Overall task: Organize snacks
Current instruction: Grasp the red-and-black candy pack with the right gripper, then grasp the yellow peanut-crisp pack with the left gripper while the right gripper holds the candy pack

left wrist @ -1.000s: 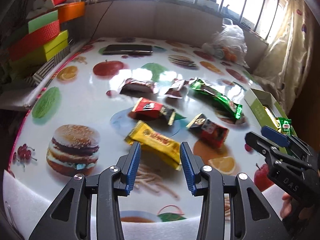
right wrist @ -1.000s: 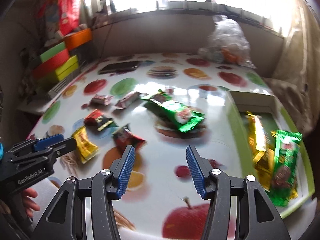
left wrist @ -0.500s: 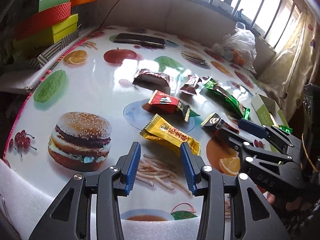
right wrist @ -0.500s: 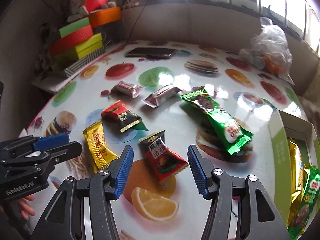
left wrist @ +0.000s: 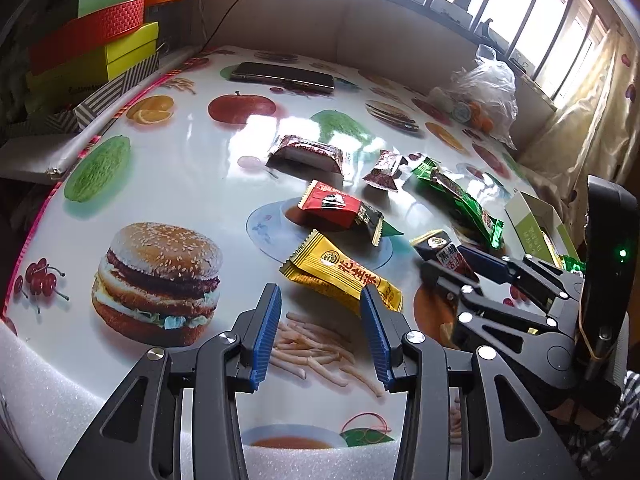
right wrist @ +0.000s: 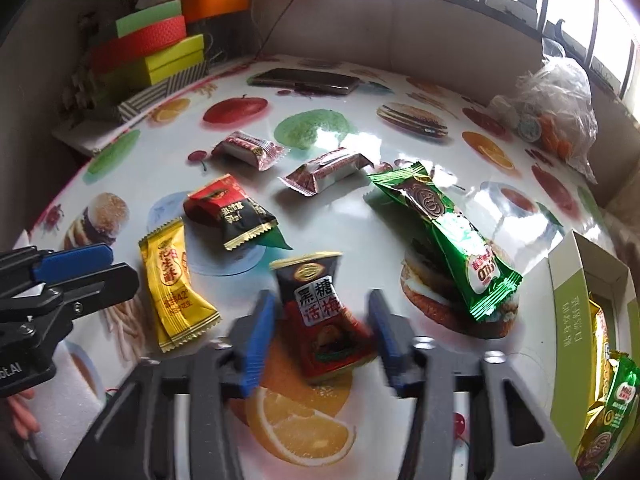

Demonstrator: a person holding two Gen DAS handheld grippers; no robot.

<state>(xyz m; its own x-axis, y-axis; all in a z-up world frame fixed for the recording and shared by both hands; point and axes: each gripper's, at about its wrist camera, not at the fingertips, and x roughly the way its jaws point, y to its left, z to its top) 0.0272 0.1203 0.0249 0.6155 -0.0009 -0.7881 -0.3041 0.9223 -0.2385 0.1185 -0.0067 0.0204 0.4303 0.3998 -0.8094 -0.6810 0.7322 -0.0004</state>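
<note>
1. We're working the red-black plum packet (right wrist: pixel 324 316), lower centre of the right wrist view, lying on the printed table (right wrist: pixel 200 160) over the orange-slice print.
2. Right gripper (right wrist: pixel 320 336) is straddling it; its jaws have just been closing w/ the packet between them. Blue pads are blurred, narrow, right at the packet's sides. We can't tell yet if they're pressing or just beside it.
3. Left gripper (left wrist: pixel 320 336), lower centre of the left wrist view, is hanging partly open, nothing between its fingers, just short of the yellow peanut-candy packet (left wrist: pixel 344 276).
4. Other snacks: red pouch (right wrist: pixel 228 212) above-left, two dark-red wrapped cakes (right wrist: pixel 248 148) further up, long green wafer pack (right wrist: pixel 448 236) to the right.
5. Target looks to be the green box (right wrist: pixel 568 320) at the right edge, already w/ some packs inside.
6. Risks, as we're judging them: the crinkly wrapper may be slipping out if only an edge is pinched; the glossy table lets the packet skid; the sloped approach may scrape the pad tips on the cloth; swinging right may clip the green wafer pack or the box wall.
</note>
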